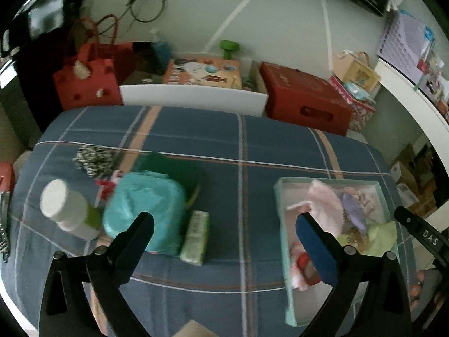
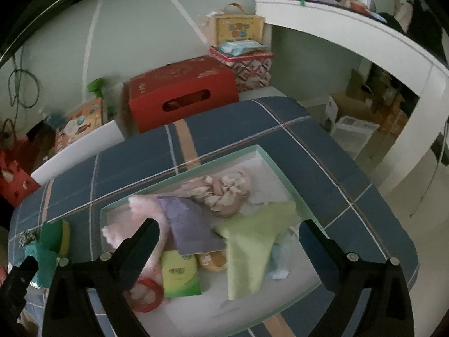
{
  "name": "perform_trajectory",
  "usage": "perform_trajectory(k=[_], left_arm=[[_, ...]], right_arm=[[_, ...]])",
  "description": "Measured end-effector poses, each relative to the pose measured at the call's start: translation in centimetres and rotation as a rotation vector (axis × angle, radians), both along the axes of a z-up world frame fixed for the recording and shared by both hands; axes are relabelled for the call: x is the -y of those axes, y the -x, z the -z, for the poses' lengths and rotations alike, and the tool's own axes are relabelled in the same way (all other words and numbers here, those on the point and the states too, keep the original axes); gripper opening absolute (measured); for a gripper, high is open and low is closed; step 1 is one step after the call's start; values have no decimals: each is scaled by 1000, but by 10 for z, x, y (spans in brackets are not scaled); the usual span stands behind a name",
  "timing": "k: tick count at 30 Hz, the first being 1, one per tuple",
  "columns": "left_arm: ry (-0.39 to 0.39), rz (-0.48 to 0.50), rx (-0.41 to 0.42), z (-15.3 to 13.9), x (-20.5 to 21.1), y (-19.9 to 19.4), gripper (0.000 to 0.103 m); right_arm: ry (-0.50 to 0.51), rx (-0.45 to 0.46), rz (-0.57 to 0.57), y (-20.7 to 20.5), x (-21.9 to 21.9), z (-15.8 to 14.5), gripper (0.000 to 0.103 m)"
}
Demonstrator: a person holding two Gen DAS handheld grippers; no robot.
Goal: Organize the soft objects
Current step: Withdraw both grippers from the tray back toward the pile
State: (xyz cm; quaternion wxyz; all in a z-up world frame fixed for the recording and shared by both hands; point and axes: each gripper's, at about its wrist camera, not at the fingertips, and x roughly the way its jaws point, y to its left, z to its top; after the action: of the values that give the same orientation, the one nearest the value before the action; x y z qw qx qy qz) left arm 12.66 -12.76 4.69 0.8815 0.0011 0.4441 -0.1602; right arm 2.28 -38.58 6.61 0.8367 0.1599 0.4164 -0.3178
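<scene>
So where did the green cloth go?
In the right wrist view, the green cloth lies inside the tray, right of the purple cloth.

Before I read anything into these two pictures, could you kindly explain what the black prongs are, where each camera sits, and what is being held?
The black prongs are two-finger grippers a person holds, one per hand, each with a camera looking along its fingers. The left gripper is open over the blue checked bedcover, near a turquoise soft bundle and a white-capped bottle. The right gripper is open above the pale green shallow box holding a light green cloth and a purple cloth. Neither grips anything.
</scene>
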Motion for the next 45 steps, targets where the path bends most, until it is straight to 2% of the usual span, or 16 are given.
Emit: perform_trajectory(k=[9,20,24,33,39,45], left_arm=[[11,-108,1,-5,-58,0,101],[49,-246,-19,-2,-120,-8,101],[65,-284,-33,2,-139,-9,101],[85,-382,-59,10,-180,-13,101],[68,-372,-96,21,-181,-14,101],[51,-373,-154,39,-180,-14,101]], right_arm=[[-9,46,-138,-22,-51,-9,101],[-12,42,-302,-52,-117,-3,101],[-34,35,-369,-63,-142,7,101],[-72,-17,-443,-81,-170,35,101],[-109,-99,-508,-96,-193,65,101],[-111,-140,-537,-103,-206,79,101]])
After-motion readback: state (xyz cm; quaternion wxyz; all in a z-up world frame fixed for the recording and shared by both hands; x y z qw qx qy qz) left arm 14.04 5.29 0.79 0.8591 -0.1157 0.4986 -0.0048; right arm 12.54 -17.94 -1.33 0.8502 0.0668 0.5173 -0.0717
